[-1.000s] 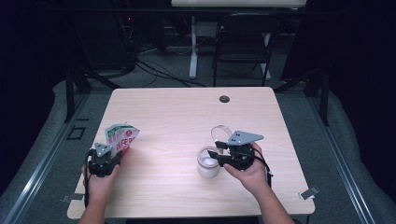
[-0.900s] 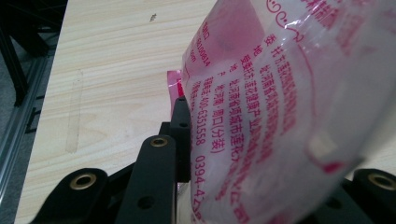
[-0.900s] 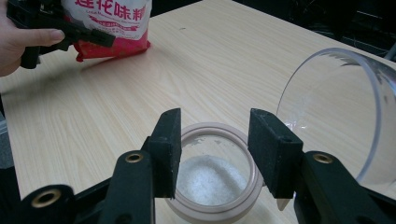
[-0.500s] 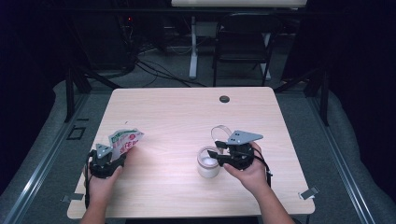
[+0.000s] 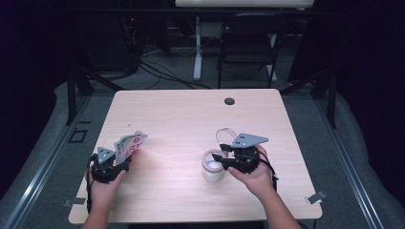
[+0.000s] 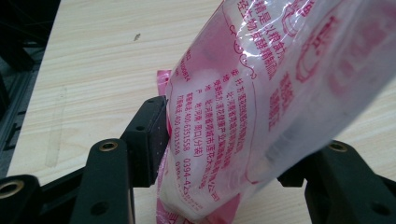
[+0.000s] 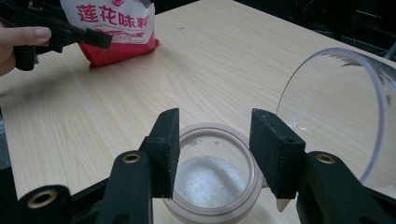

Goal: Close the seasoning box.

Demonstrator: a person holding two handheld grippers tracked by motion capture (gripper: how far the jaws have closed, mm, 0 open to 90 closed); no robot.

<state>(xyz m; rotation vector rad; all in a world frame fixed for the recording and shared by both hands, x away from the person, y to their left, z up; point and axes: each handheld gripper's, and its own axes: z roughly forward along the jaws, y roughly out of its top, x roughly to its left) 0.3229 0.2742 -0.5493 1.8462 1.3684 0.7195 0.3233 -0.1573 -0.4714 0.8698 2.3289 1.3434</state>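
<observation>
While our left gripper [image 5: 116, 164] pinched the pink-printed bag [image 5: 129, 145] near its lower end, the bag leaned over the front left part of the table [image 5: 172, 114], its bottom edge seemingly resting on the wood. In the left gripper view the jaws were closed part-way on the plastic, squeezing it from both sides, and the bag [image 6: 275, 93] rose steeply across the lens.

Our right gripper [image 5: 224, 161] sat at the open jar [image 5: 212, 166] toward the front right. In the right gripper view its jaws stood either side of the jar's rim [image 7: 217, 135] with light between pad and glass — so we judged them open and holding nothing. White grains [image 7: 210, 179] lay in the bottom of the jar. Its clear lid [image 7: 345, 116] hung tilted just beside the jar, seemingly hinged to it.

We saw several risks. The grip on the bag was low and on slick film; if we tilted it further, the heavy contents could shift and drag it out of the jaws. We could not tell whether the bag's top was cut open — if it was, a careless swing over the table would scatter grains. The jar was unsteadied, so a nudge from the bag or a jaw could tip it, and the lid might swing into the pour.
</observation>
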